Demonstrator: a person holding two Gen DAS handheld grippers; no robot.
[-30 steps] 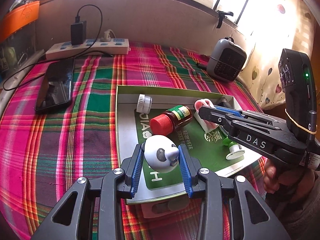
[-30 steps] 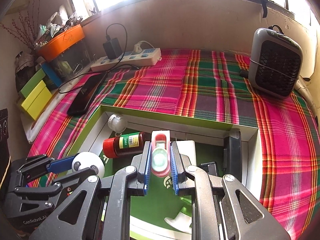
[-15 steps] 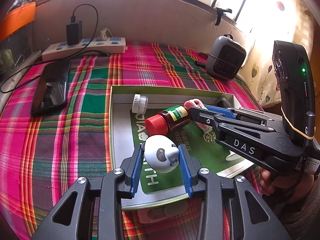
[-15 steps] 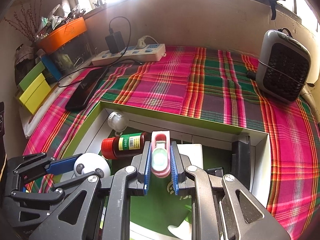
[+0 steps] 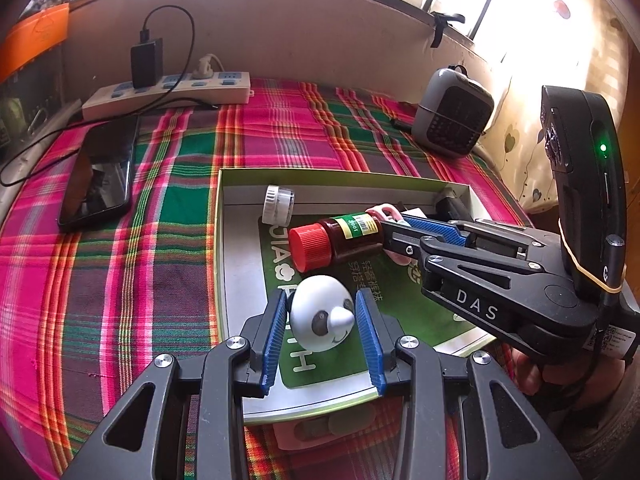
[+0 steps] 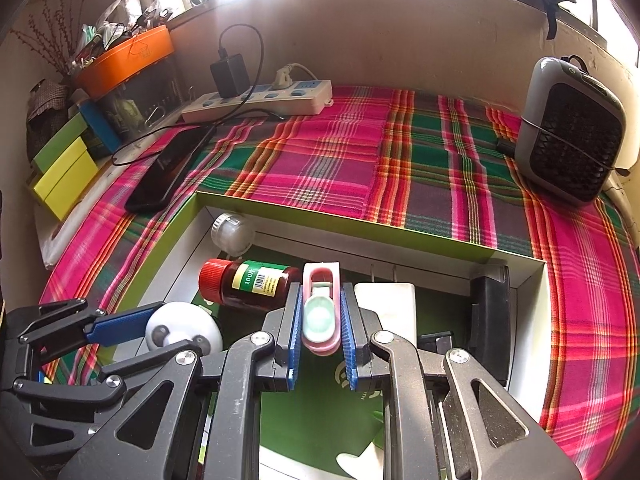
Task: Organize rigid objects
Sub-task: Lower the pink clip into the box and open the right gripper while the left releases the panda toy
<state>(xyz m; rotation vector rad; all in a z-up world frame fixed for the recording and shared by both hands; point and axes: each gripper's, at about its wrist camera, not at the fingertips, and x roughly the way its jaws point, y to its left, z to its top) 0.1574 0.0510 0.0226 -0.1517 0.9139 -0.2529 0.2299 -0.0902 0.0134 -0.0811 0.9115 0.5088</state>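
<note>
My left gripper [image 5: 323, 320] is shut on a white panda-face toy [image 5: 322, 318], held over the near left part of a green-rimmed box [image 5: 340, 174]; the toy also shows in the right wrist view [image 6: 182, 330]. My right gripper [image 6: 320, 320] is shut on a small pink case with a mint insert [image 6: 320, 312], held over the box's middle. A brown bottle with a red cap [image 5: 334, 236] lies in the box just ahead of both grippers. A small white cap jar [image 5: 278, 204] lies at the box's far left corner.
A white block [image 6: 386, 308] and a black item [image 6: 490, 316] lie in the box [image 6: 360, 226] on the right. A phone [image 5: 100, 172], a power strip [image 5: 168, 90] and a grey heater [image 5: 452, 122] sit on the plaid cloth. A pink object [image 5: 320, 428] lies under the box's near edge.
Both grippers have lifted and drawn back a little with their objects still held. The right gripper has shifted left toward the bottle.
</note>
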